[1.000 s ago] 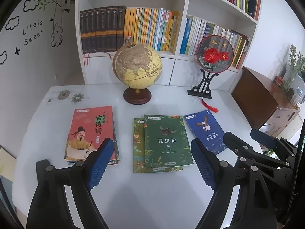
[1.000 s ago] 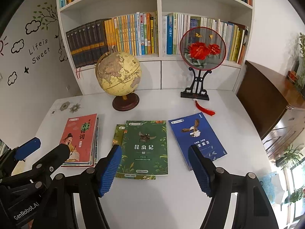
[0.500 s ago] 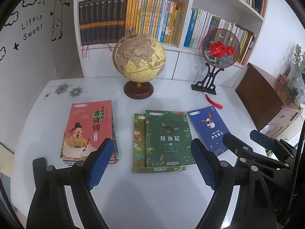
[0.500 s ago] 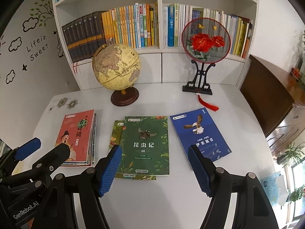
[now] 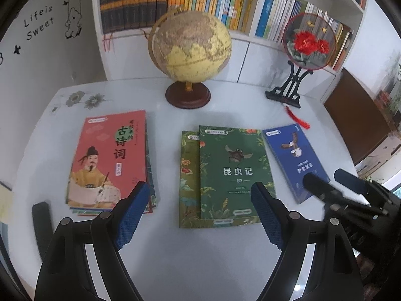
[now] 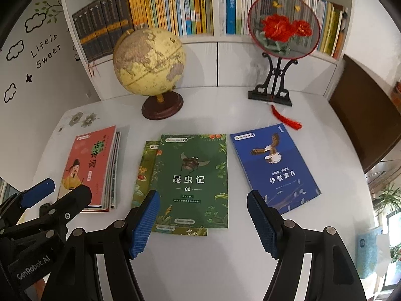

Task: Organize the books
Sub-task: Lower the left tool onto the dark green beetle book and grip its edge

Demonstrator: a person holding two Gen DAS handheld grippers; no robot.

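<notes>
On the white table (image 5: 200,263) (image 6: 200,263) lie three lots of books. A red-covered stack (image 5: 110,160) (image 6: 87,170) is at the left. Two green books (image 5: 230,173) (image 6: 193,180) overlap in the middle. A blue book with an eagle (image 5: 295,160) (image 6: 273,168) lies at the right. My left gripper (image 5: 198,213) hovers open above the gap between the red stack and the green books. Over the near edges of the green and blue books my right gripper (image 6: 203,223) hangs open. Neither holds anything.
A globe (image 5: 190,47) (image 6: 150,62) on a wooden base and a round red-flower fan on a black stand (image 5: 308,42) (image 6: 283,35) stand at the back of the table. Behind them is a full bookshelf (image 6: 175,7). A brown cabinet (image 5: 358,115) is at the right.
Both grippers have sunk and moved in toward the table, so the books look larger and nearer. The jaws kept the same spread and the books have not moved.
</notes>
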